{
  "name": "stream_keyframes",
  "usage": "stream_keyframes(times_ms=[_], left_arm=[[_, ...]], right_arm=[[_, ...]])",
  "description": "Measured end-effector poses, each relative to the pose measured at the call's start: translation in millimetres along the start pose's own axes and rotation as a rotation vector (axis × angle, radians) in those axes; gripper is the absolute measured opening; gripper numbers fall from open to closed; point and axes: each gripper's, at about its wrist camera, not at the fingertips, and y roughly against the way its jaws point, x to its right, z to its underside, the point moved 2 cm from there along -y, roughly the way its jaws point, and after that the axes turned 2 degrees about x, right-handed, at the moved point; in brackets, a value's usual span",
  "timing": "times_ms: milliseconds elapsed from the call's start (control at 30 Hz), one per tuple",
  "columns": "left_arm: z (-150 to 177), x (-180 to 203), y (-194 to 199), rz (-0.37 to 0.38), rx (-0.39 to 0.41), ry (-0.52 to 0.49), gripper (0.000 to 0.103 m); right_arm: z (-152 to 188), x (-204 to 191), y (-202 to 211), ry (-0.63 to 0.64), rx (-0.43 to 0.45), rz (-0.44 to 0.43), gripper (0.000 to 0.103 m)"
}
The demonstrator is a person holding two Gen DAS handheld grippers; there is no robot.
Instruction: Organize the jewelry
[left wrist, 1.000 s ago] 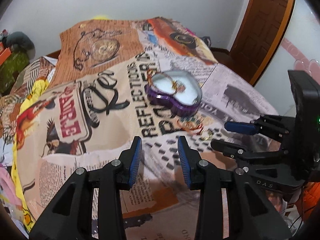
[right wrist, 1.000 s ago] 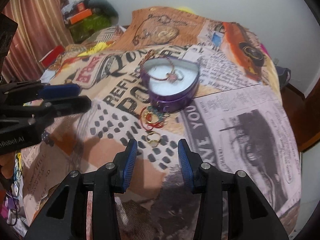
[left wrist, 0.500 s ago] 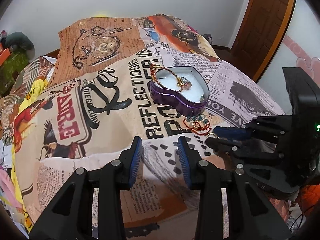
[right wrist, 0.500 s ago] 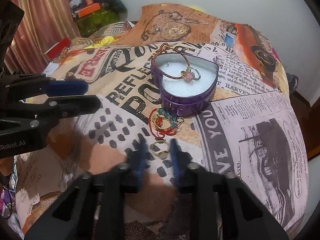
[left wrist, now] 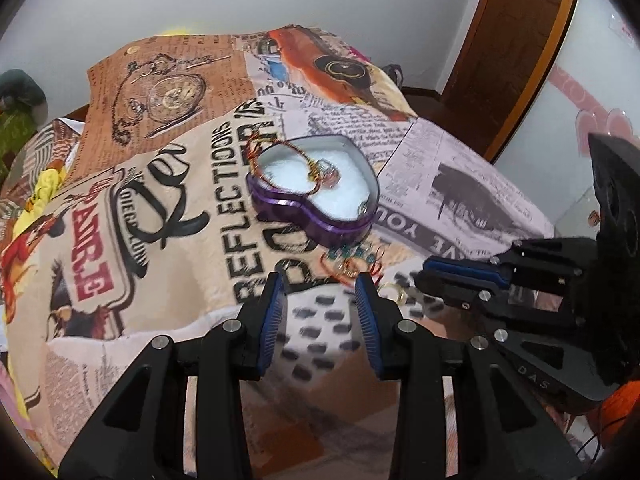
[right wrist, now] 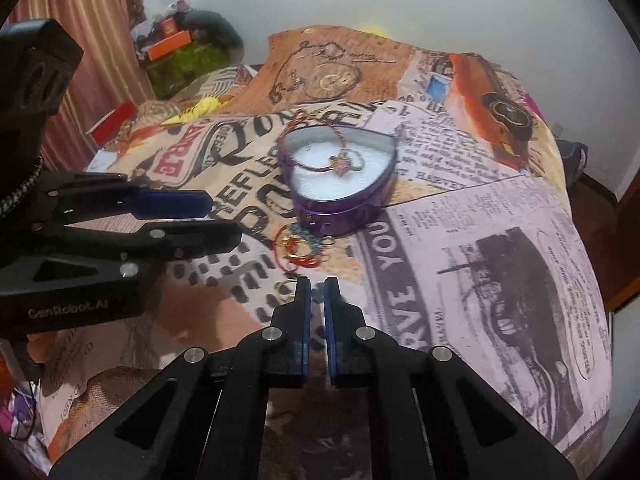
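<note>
A purple heart-shaped tin (left wrist: 320, 216) (right wrist: 340, 204) with white padding sits on the printed bedspread; a red-gold bracelet and a ring (right wrist: 344, 162) lie in it. In front of the tin lies a tangle of red, teal and gold jewelry (left wrist: 350, 260) (right wrist: 302, 246). A small gold ring (right wrist: 286, 286) (left wrist: 394, 291) lies nearer, just left of my right gripper's tips. My right gripper (right wrist: 317, 285) is nearly shut with a narrow gap, nothing visibly between the pads. My left gripper (left wrist: 320, 284) is open and empty, just short of the tangle.
The bed is covered by a newspaper-print spread (left wrist: 160, 220). Clutter and green bags (right wrist: 188, 56) stand at the far left by a curtain. A wooden door (left wrist: 516, 40) is at the right. Each gripper shows in the other's view: left (right wrist: 120, 220), right (left wrist: 520, 280).
My right gripper has closed from wide open to nearly shut and moved up to the gold ring. My left gripper has moved forward toward the tangle, still open.
</note>
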Motion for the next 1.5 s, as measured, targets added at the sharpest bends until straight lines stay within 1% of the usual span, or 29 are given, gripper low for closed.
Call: stream_keyframes(times_ms=[33,67,100,167,233,267,400,533,733,867,967,1033,1100,1167,1200,1300,1400,1500], left_arm=[[-1.6,0.6,-1.7,0.004,0.003,0.004,0.036],[-3.8,1.4,-4.6,0.014,0.005,0.008,0.03],[-5.6,2.1,-8.1,0.028,-0.001,0.011,0.021],[-8.3,3.3,-15.6,0.048,-0.021,0.016,0.017],[-9.4,3.6,-22.3,0.057,-0.034,0.021,0.016],[-10.0,3.3,-26.3,0.059,-0.044,0.027,0.014],[-10.1,4.3,-36.5,0.07,-0.066,0.037,0.014],[-7.0,5.6,-45.8,0.063,-0.088,0.037,0.014],[-4.0,8.2,-47.4,0.04,-0.072,0.027,0.014],[-4.3,5.6,-46.1,0.037,-0.067,0.042,0.007],[-4.1,2.4,-41.5,0.035,-0.057,0.057,0.006],[-3.5,0.9,-36.8,0.027,-0.044,0.057,0.006],[-3.5,-1.9,-30.5,0.017,-0.029,0.059,0.006],[-3.8,-5.3,-22.2,0.02,-0.014,0.068,0.006],[-3.8,-6.7,-17.6,0.021,-0.005,0.07,0.006],[-3.0,-10.2,-4.0,0.026,0.018,0.073,0.006],[0.1,-13.5,5.3,0.033,0.025,0.078,0.006],[5.5,-16.1,8.7,0.032,0.02,0.078,0.006]], right_arm=[[-0.3,2.8,1.0,-0.008,0.003,0.002,0.006],[-0.2,4.7,2.1,-0.015,0.008,0.005,0.006],[-0.4,7.5,3.3,-0.025,0.012,0.009,0.006],[-0.3,12.9,4.5,-0.042,0.012,0.008,0.006],[0.2,17.3,4.3,-0.06,0.004,0.003,0.006],[0.5,19.1,3.8,-0.068,0.001,0.0,0.006],[3.1,21.4,1.0,-0.08,-0.019,-0.024,0.007],[5.3,21.6,-1.8,-0.076,-0.03,-0.025,0.008],[7.5,18.7,-3.5,-0.067,-0.044,-0.032,0.009],[9.7,14.2,-1.4,-0.06,-0.049,-0.036,0.009],[11.0,11.6,2.8,-0.051,-0.048,-0.036,0.01],[10.7,10.2,5.4,-0.048,-0.043,-0.052,0.011],[10.9,6.6,8.3,-0.044,-0.038,-0.075,0.017],[10.9,2.9,9.7,-0.032,-0.034,-0.075,0.036],[10.2,1.0,10.0,-0.024,-0.026,-0.068,0.038],[7.9,-2.2,7.1,-0.013,-0.02,-0.063,0.038],[5.4,-4.1,-0.1,-0.005,-0.025,-0.051,0.038],[4.2,-9.3,-7.7,0.017,-0.046,-0.07,0.038]])
